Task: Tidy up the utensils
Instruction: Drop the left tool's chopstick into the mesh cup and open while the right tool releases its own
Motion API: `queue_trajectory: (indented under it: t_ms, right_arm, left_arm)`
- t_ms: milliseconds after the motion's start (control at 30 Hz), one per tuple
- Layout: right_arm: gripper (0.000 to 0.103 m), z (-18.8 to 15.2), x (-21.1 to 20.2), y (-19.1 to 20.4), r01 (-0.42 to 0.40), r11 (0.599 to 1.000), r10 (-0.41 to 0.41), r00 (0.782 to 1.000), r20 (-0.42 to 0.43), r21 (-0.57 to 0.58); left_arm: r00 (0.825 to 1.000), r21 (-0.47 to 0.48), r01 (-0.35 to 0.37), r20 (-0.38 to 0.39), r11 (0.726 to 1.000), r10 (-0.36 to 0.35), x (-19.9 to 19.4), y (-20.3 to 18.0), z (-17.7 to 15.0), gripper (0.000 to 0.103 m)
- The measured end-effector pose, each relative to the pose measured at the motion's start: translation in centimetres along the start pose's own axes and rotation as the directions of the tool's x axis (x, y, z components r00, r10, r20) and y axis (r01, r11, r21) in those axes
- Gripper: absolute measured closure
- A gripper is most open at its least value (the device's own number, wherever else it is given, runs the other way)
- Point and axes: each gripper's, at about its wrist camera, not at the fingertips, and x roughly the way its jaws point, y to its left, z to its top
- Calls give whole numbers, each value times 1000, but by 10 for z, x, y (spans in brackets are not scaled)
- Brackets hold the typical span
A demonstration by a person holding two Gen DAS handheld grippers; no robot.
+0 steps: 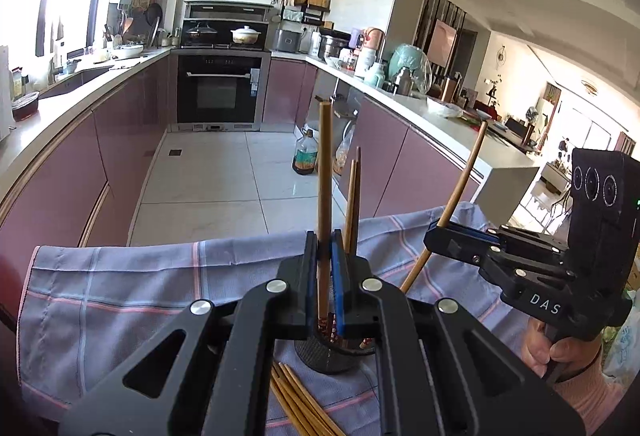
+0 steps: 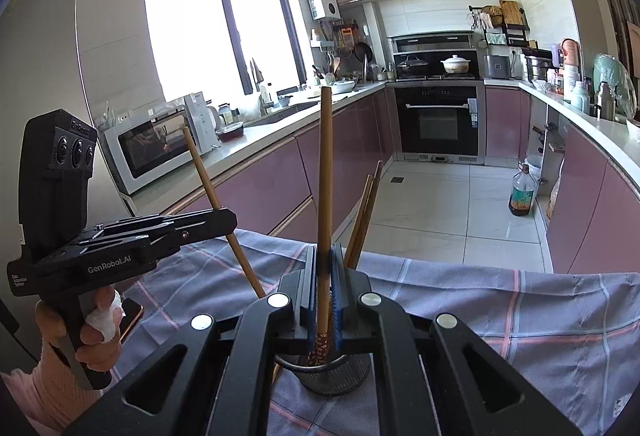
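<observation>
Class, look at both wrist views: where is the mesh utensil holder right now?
The mesh utensil holder stands on the checked cloth, low centre in both views, just beyond each closed gripper's jaws, beside the loose chopsticks.

A dark mesh cylindrical holder (image 2: 334, 376) stands on the checked blue-grey cloth (image 2: 520, 316), two brown wooden chopsticks (image 2: 366, 212) upright inside; loose wooden chopsticks (image 1: 296, 404) lie before it.

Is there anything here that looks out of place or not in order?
Yes. Several loose chopsticks lie on the checked cloth beside the mesh holder, not in it. Each gripper, left and right, grips one chopstick.
</observation>
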Motion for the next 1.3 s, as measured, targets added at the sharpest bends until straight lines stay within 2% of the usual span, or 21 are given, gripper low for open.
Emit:
queue_trajectory:
  t_ms: [233, 500, 533, 600, 700, 833, 900, 1300]
  right_arm:
    - [98, -6, 18, -7, -2, 999, 5, 996, -84, 34]
    - [95, -8, 31, -14, 21, 997, -12, 993, -120, 75]
    - [95, -7, 31, -14, 20, 997, -11, 993, -119, 78]
    - [90, -7, 32, -16, 33, 996, -23, 994, -109, 85]
    - [88, -6, 31, -16, 34, 995, -25, 995, -98, 91]
    - [84, -7, 26, -16, 43, 995, -35, 996, -82, 89]
    - [78, -9, 22, -15, 41, 996, -35, 997, -73, 85]
    - [73, -22, -1, 4, -1, 999, 3, 999, -45, 38]
  left_arm:
    - [996, 31, -23, -85, 999, 25, 28, 3, -8, 96]
    - [994, 22, -30, -107, 999, 32, 43, 9, -4, 95]
    - [994, 19, -31, -108, 999, 33, 42, 7, -5, 94]
    - [994, 3, -36, -107, 999, 37, 45, 9, -4, 84]
    - [994, -16, -45, -101, 999, 43, 45, 13, -6, 80]
    - [994, -23, -77, -77, 997, 75, 40, 16, -11, 78]
    - [994, -24, -88, -66, 996, 86, 36, 18, -14, 77]
    - [993, -23, -120, -23, 992, 120, -10, 26, -51, 71]
